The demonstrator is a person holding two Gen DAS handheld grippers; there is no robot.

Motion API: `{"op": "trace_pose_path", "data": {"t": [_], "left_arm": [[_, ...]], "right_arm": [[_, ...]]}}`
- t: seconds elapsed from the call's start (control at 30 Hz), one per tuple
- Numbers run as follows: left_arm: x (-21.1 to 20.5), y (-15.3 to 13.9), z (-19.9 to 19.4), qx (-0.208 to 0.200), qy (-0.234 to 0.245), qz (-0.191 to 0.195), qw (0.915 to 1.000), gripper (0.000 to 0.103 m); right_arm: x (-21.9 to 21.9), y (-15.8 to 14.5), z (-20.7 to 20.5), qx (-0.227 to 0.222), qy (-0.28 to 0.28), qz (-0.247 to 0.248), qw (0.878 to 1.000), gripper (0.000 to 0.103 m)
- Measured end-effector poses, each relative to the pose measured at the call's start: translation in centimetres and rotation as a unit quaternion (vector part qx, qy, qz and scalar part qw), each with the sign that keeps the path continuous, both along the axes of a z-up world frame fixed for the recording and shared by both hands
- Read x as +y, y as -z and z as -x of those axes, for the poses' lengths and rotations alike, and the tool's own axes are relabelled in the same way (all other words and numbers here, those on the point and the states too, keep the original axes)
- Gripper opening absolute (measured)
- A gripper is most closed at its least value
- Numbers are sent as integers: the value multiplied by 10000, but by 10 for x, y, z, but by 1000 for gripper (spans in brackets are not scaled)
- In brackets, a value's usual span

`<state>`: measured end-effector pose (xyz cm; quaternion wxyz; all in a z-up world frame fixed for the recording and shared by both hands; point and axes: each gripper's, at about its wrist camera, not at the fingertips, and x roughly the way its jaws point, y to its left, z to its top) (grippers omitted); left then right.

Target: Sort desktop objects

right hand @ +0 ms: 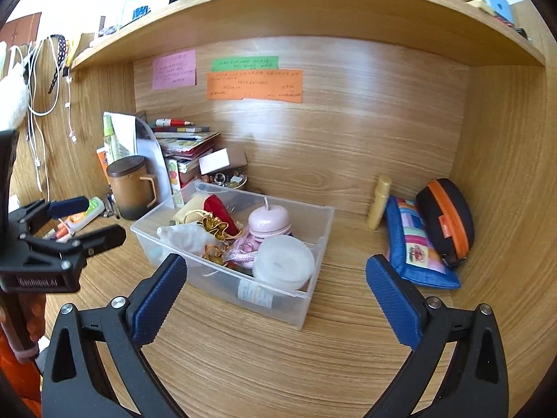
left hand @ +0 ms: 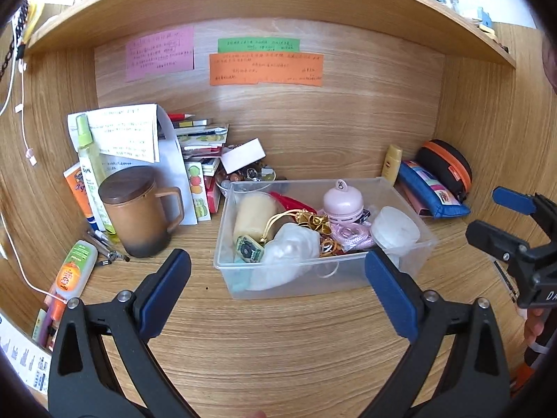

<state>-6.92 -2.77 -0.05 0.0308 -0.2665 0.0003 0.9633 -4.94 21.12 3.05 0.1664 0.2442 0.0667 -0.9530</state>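
Note:
A clear plastic bin (left hand: 313, 280) (right hand: 278, 308) stands on the wooden desk, filled with small items. Inside are a pink round gadget (left hand: 343, 203) (right hand: 268, 221), a white lidded tub (left hand: 395, 230) (right hand: 283, 261), gold trinkets (left hand: 313, 221), a white bag (left hand: 296, 249) and a cream cylinder (left hand: 252, 214). My left gripper (left hand: 278, 261) is open just in front of the bin's near wall, holding nothing. My right gripper (right hand: 275, 263) is also open and empty, facing the bin's right corner. Each gripper shows in the other's view: the right gripper (left hand: 487, 212) and the left gripper (right hand: 102, 219).
A lidded brown mug (left hand: 139, 212) (right hand: 130, 188), a spray bottle (left hand: 88, 160), tubes (left hand: 75, 268) and a stack of books (left hand: 202, 139) crowd the left. A blue pencil case (left hand: 431, 191), a black-orange pouch (right hand: 447, 219) and a yellow bottle (right hand: 379, 202) lie right. A shelf hangs overhead.

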Motion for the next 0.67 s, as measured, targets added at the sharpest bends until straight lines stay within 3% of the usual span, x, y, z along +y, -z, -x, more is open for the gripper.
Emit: {"op": "trace_pose_path", "data": {"t": [0.23,0.4,0.67], "left_arm": [[10,3,2,48,-16,165,9999,101],[7,5,7,17,80,-33,10000,101],[12,4,6,89,261,1,9996,101]], "right_arm": [[4,0,3,-59,11,50,10000,103],[0,3,7,-112,-39,18,9999,103],[-10,8,10,-142,-132,-144,9997,103]]}}
